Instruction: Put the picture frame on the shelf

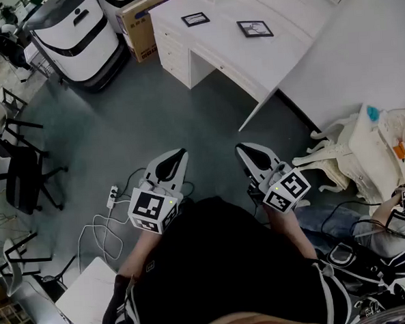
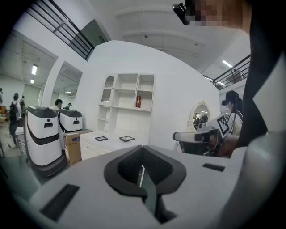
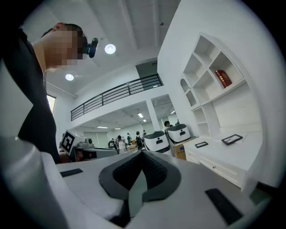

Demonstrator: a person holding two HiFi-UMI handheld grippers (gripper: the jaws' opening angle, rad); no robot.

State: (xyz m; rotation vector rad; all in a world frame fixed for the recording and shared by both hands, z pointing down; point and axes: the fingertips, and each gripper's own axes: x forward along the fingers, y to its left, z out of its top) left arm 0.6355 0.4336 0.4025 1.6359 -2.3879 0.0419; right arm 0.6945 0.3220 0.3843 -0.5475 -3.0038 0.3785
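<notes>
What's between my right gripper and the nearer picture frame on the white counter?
In the head view, only grey floor, then the counter edge and top, lie between the right gripper and that picture frame.

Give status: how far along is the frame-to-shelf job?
Done: nothing yet. Two picture frames lie flat on the white counter; none shows on the shelf. In hand: nothing; left tongs and right tongs are shut, empty, away from the counter. Remaining: approach, grasp a frame, place it.
</notes>
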